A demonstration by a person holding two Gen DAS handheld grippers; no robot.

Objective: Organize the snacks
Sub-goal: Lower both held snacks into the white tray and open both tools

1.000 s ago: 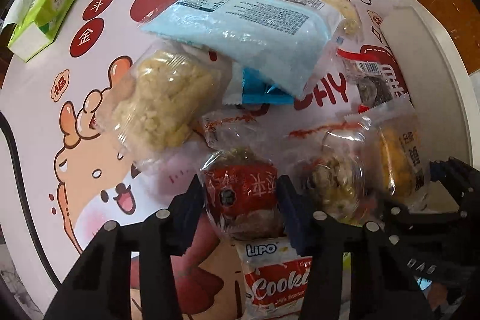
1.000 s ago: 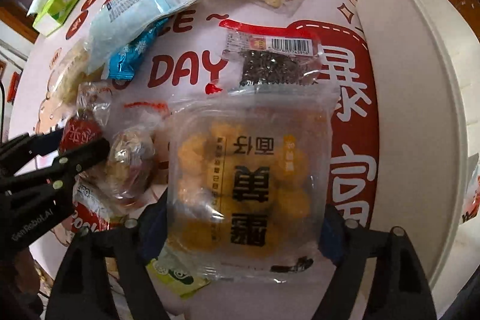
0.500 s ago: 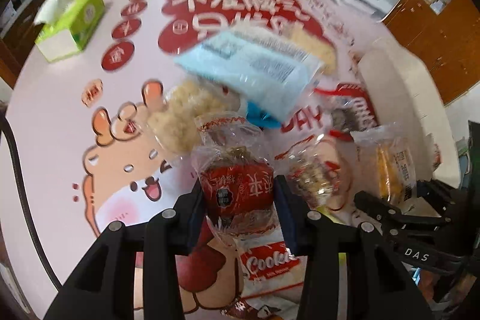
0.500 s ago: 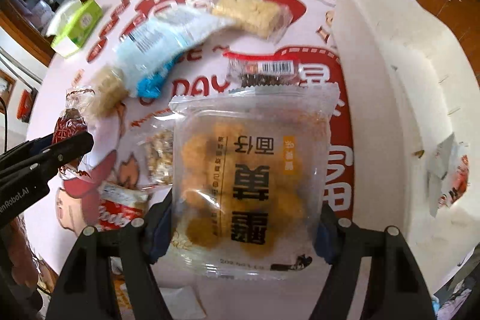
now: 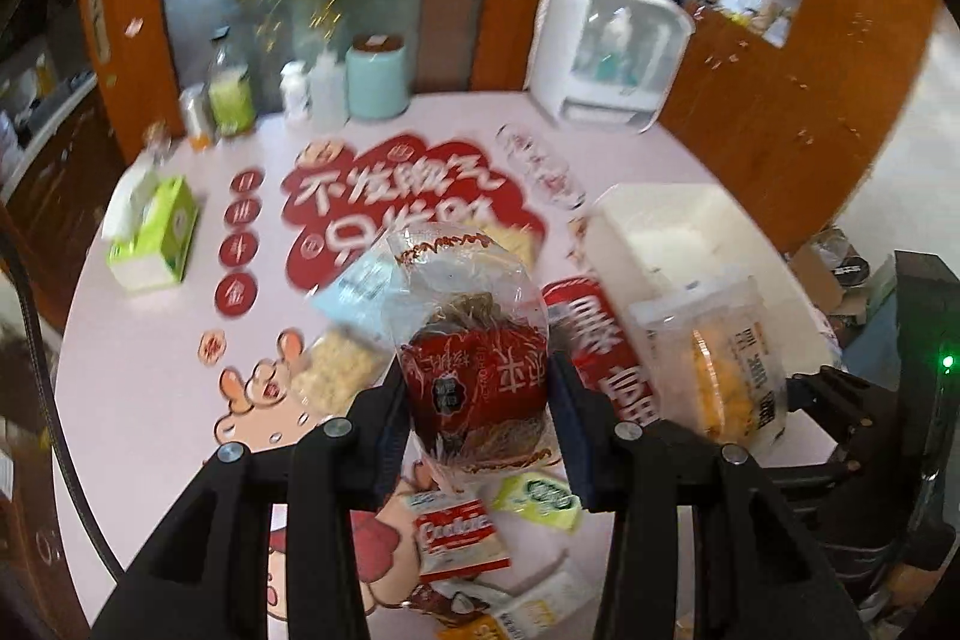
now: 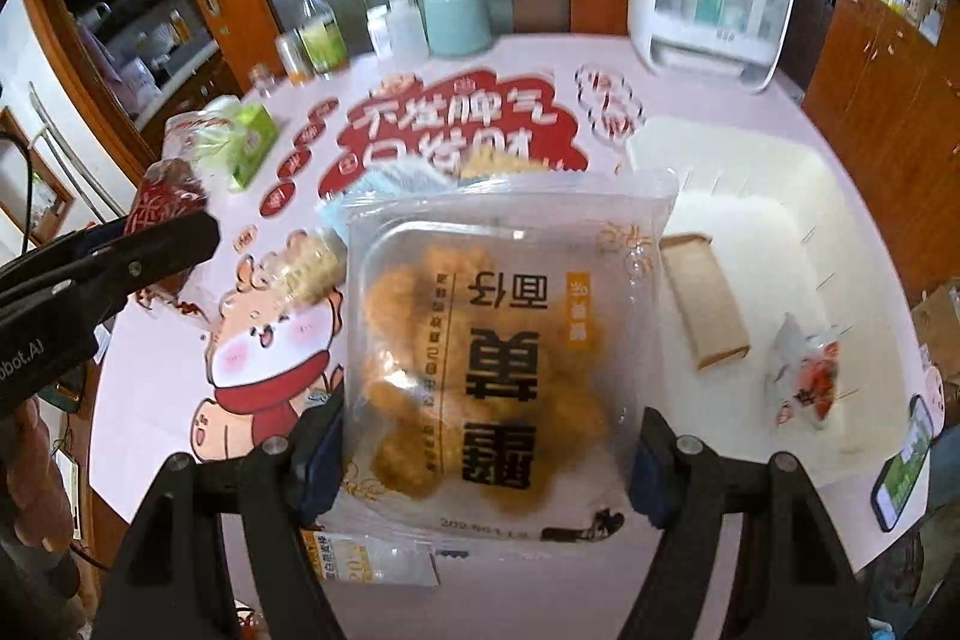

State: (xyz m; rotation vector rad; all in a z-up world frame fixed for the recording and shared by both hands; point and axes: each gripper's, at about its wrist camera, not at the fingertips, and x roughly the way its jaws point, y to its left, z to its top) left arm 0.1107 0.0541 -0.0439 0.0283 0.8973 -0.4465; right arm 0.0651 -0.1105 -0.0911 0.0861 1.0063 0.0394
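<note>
My left gripper (image 5: 480,400) is shut on a red-labelled clear snack bag (image 5: 477,376) and holds it high above the pink table (image 5: 132,376). My right gripper (image 6: 489,451) is shut on a clear pack of orange fried balls (image 6: 492,352), also lifted; the pack shows in the left wrist view (image 5: 720,376). A white bin (image 6: 756,232) stands at the right and holds a brown bar (image 6: 705,307) and a small red-and-white packet (image 6: 804,376). Loose snacks stay on the table: a Cookie pack (image 5: 459,535), a pale blue bag (image 5: 354,286), a puffed-rice bag (image 5: 336,370).
A green tissue box (image 5: 153,235) sits at the table's left. Bottles (image 5: 231,97), a teal canister (image 5: 378,79) and a white appliance (image 5: 609,52) line the far edge. A phone (image 6: 903,466) lies at the right edge.
Both grippers have risen well above the table with their snacks and tilted up, so the room beyond shows. The bin's inside has come into the right wrist view.
</note>
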